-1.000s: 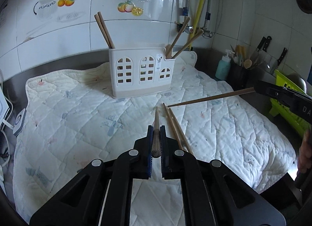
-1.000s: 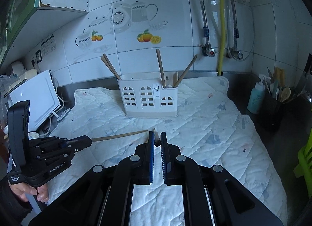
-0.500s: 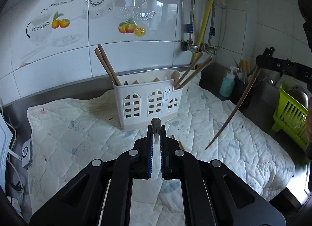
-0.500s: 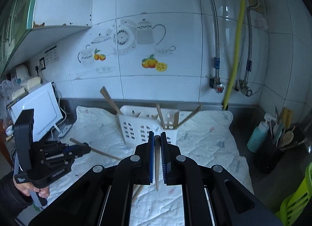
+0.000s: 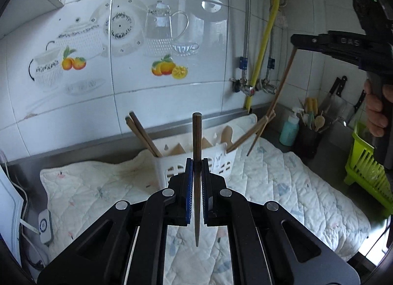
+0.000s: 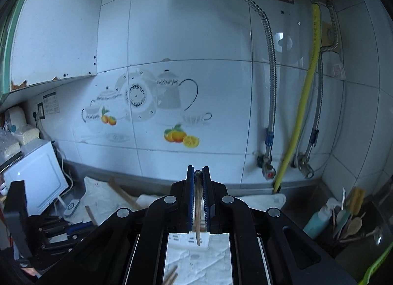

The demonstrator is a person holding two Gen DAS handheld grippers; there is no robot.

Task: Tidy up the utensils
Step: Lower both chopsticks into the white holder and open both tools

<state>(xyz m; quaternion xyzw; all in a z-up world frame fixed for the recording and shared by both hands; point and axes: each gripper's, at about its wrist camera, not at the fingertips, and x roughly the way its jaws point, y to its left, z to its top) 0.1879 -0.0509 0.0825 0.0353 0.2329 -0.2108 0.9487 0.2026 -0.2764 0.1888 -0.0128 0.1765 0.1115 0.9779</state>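
Four or so chopsticks already stand in the white caddy [image 5: 194, 159] on the quilted desk [image 5: 282, 186]; some lie loose. My left tongs [image 5: 196, 169] clamp one chopstick [image 5: 197, 142] upright before it, my right tongs [image 6: 198, 174] grip another [image 6: 198, 211], tip hanging over the caddy.

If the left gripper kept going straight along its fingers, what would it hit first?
Most likely the white utensil holder, which stands right beyond the left gripper, shut on an upright chopstick. Depth is unclear; if the gripper's line runs higher, it would pass over the holder and reach the tiled wall.
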